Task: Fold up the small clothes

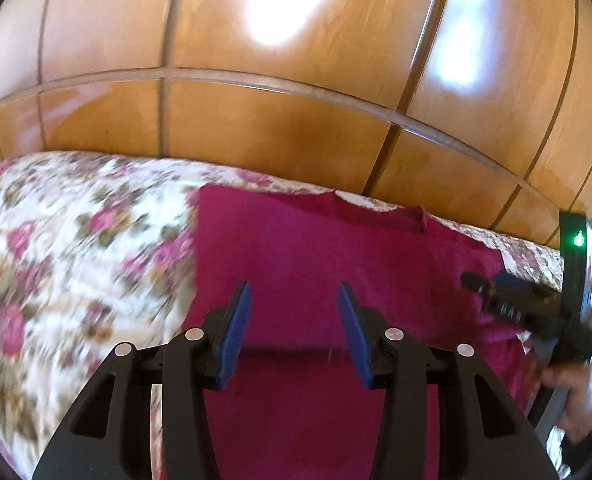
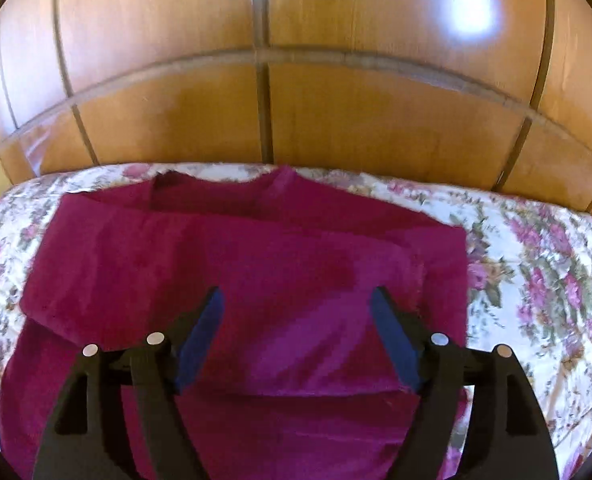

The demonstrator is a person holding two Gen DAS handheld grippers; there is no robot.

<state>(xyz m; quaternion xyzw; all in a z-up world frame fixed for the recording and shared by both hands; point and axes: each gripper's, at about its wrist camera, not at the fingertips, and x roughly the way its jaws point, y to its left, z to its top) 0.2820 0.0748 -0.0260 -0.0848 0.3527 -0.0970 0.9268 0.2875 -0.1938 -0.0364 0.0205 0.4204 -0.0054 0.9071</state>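
While folded, the garment (image 2: 247, 280) lies under the right gripper (image 2: 296, 300).

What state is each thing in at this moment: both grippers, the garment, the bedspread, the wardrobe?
left gripper: open, nothing between its pads
right gripper: open, empty, over the garment
magenta garment: flat on the bed, partly folded, side flaps laid over its middle
floral bedspread: spread under the garment
wooden wardrobe: doors shut
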